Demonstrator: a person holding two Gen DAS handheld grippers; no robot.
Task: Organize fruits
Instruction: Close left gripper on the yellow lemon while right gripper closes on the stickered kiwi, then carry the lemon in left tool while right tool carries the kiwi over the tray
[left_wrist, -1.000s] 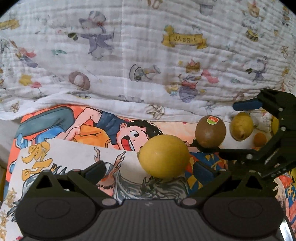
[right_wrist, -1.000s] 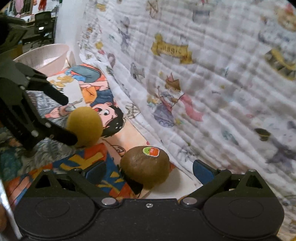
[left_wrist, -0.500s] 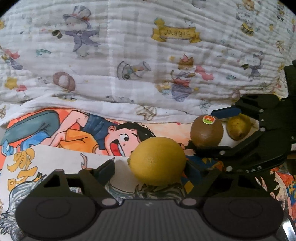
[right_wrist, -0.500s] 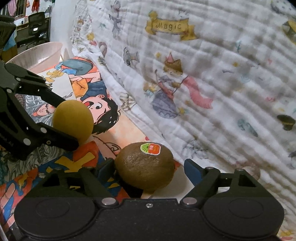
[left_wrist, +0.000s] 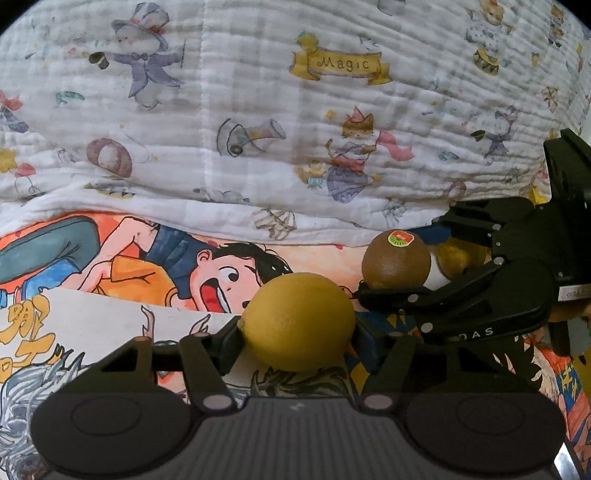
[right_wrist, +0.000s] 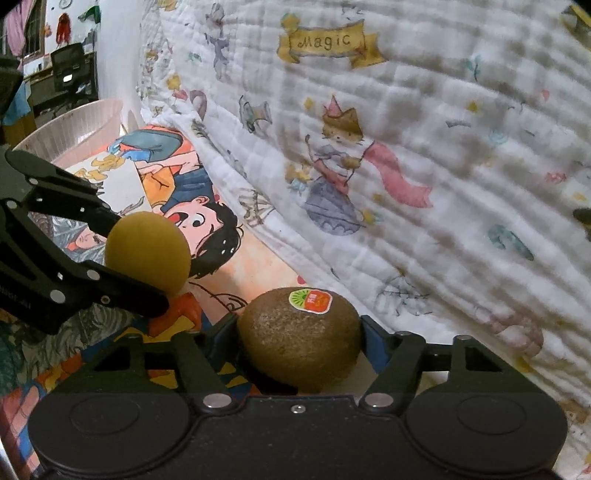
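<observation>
The left gripper (left_wrist: 295, 332) had its jaws clenched on the lemon (left_wrist: 297, 321), which sat on the cartoon-printed cloth (left_wrist: 110, 266). Just to its right, the right gripper (right_wrist: 299, 339) gripped the kiwi (right_wrist: 299, 336) from both sides, sticker facing up. Another yellow fruit (left_wrist: 458, 256) lay behind the kiwi, partly hidden. A white quilt (left_wrist: 258, 110) rose behind everything, and a pale basket (right_wrist: 74, 125) stood far left

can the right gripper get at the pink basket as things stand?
Probably not directly: the right gripper is shut on the kiwi, and the left gripper, shut on the lemon, sits between it and the basket.
</observation>
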